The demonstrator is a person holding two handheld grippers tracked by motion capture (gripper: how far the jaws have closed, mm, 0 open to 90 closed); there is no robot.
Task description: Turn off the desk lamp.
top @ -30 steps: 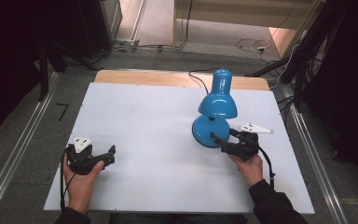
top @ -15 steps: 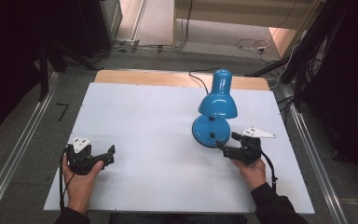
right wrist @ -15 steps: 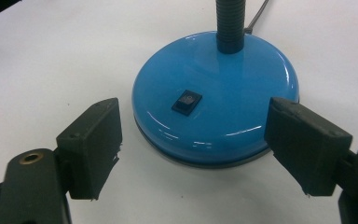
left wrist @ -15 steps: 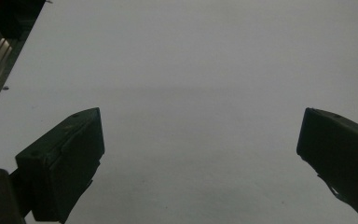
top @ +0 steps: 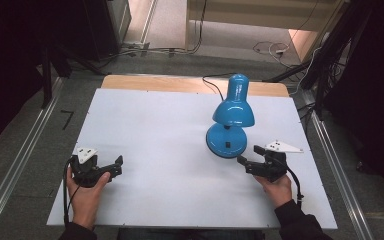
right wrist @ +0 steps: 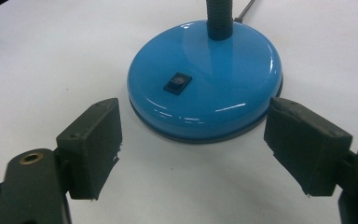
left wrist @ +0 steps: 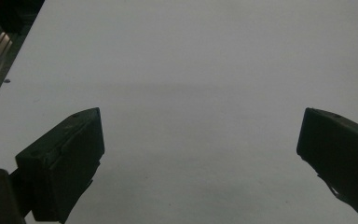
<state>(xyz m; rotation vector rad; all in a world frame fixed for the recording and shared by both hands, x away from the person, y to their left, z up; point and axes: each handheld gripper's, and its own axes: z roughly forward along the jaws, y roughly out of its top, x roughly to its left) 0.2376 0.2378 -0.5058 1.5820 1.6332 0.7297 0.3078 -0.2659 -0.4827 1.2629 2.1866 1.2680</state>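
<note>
Blue desk lamp (top: 231,122) standing right of centre in the high view, upright on the white table (top: 155,130). Round base (right wrist: 205,88) glossy and domed; judged weighted, rigid, slippery to flat pads. Rocker switch (right wrist: 177,83) set on the near side of the base. Long axis vertical up the ribbed neck (right wrist: 219,18); shade (top: 233,111) opening downward, cord (top: 212,82) trailing toward the top of the frame. Best purchase judged at the neck or across the base rim; shade likely thin and easily dented.

Right gripper (top: 251,159) lower right, just short of the base, jaws spread wide, holding nothing. Left gripper (top: 115,166) lower left, well apart from the lamp, jaws likewise wide, empty.
</note>
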